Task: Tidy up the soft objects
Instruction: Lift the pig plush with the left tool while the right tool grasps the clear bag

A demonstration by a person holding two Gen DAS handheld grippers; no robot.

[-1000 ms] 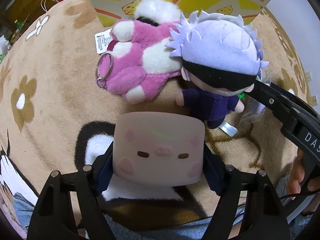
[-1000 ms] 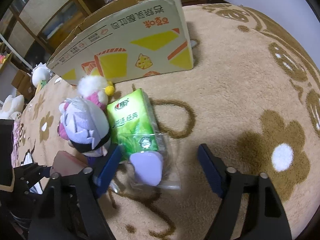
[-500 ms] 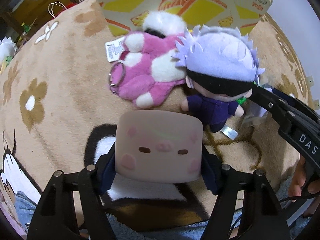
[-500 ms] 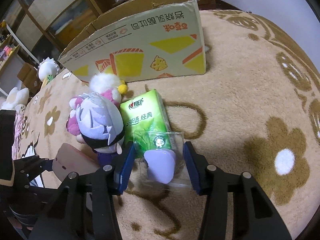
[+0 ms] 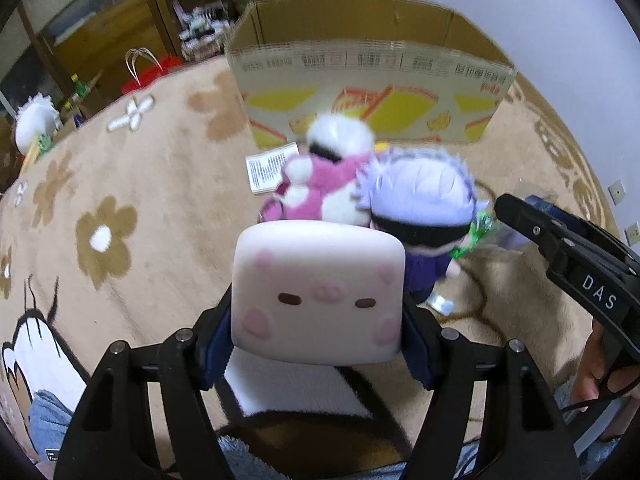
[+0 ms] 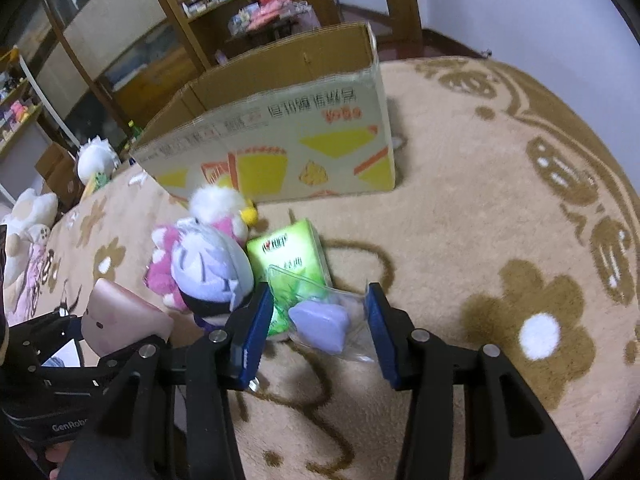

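My left gripper (image 5: pixel 316 332) is shut on a pale pink squishy block with a face (image 5: pixel 318 288) and holds it above the rug; it also shows in the right wrist view (image 6: pixel 120 320). My right gripper (image 6: pixel 320 320) is shut on a clear plastic bag with a lilac soft piece (image 6: pixel 320 322), lifted slightly off the rug. A pink-and-white plush (image 5: pixel 316 188) and a lilac-haired doll (image 5: pixel 420 208) lie together ahead. A green tissue pack (image 6: pixel 290 256) lies beside the doll (image 6: pixel 212 268). An open cardboard box (image 5: pixel 368 76) stands behind them.
A tan flower-patterned rug (image 6: pixel 500 240) covers the floor. White plush toys (image 6: pixel 96 160) sit at the rug's far left edge. Wooden shelves and cabinets (image 6: pixel 168 32) stand behind the box (image 6: pixel 280 132). A wall (image 5: pixel 540 20) is to the right.
Both grippers have risen and tilted up, so the box's open top now shows. The right gripper has lifted the clear bag off the tissue pack. The left still holds the pink block.
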